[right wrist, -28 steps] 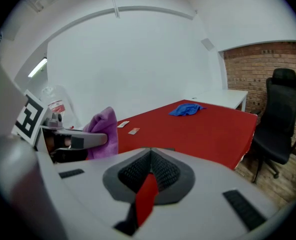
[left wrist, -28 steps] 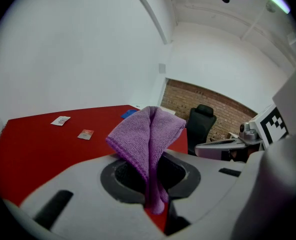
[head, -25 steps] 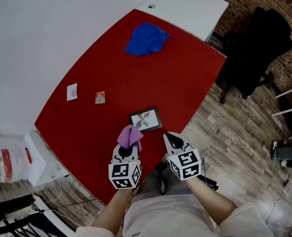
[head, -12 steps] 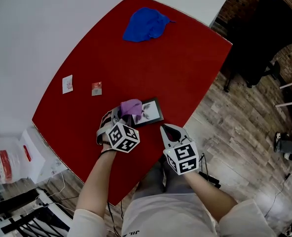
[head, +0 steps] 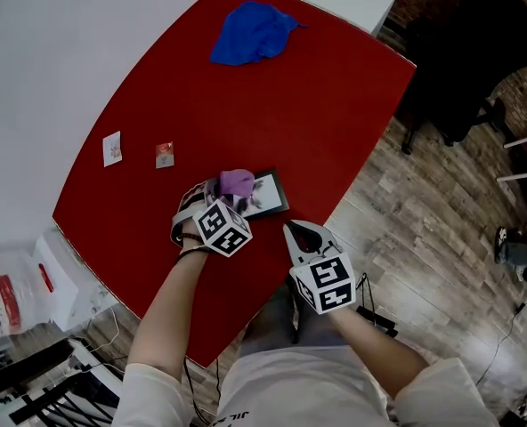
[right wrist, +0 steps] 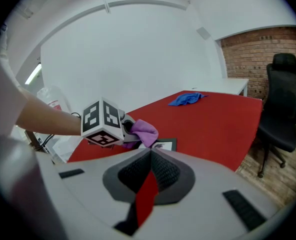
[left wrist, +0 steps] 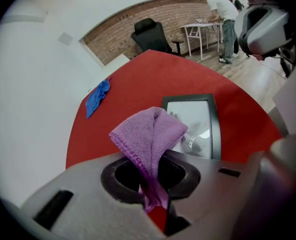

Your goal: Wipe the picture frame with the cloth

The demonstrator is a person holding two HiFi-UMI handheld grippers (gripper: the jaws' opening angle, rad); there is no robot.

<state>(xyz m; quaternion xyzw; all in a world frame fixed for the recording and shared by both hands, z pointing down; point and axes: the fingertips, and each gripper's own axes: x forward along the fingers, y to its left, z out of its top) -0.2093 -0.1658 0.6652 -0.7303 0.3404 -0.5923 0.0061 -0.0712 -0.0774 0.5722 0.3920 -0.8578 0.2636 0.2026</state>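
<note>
In the head view, the left gripper (head: 221, 192) is holding a soft purple microfibre cloth (head: 238, 181) over the left end of a flat, black-rimmed rectangular picture frame (head: 271, 194) that is lying near the front edge of the red-topped desk (head: 246, 105), with the right gripper (head: 296, 233) hovering just beside the frame. In the left gripper view, the jaws are pinching the folded, nubbly cloth, whose bulge is drooping over the frame's glossy pane. In the right gripper view, the ribbed jaws are meeting at their tips, gripping nothing.
</note>
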